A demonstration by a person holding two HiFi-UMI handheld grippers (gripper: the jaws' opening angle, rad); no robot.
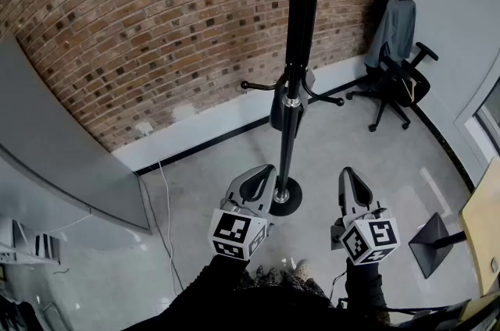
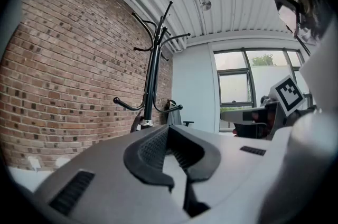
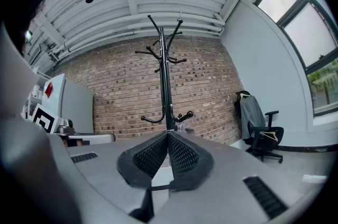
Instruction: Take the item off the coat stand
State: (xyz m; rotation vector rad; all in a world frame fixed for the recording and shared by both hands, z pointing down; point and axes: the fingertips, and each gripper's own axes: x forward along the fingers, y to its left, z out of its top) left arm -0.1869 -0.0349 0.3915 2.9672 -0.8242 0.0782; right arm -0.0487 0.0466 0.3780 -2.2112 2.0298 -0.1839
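Left gripper: nearest the camera, low in the head view; jaws closed tip to tip, nothing between them.
Right gripper: beside the left one, apart from it; jaws fully closed, empty.
Hand pose: both grippers held level, side by side in front of the body, aimed forward at the coat stand; dark sleeves visible behind the marker cubes; neither gripper touching the stand.
Coat stand: black pole on a round base, upright before the brick wall; upper hooks bare where visible.
Item: small grey piece hanging close against the pole at the lower ring of hooks, ahead of both grippers and out of contact; exact kind not discernible.
Expected handling: judged light and soft, probably limp once lifted; no sign of fragility; possible sway or snag on the hook tip.
Grip point: upper part, just below the hook, where the material gathers; avoid the loose lower edge.
Required before grip: open one pair of jaws, bring to hook level, close on the item, then lift up and outward over the hook's upturned end.
Not part of the task: jacket on the office chair, well apart at the right.
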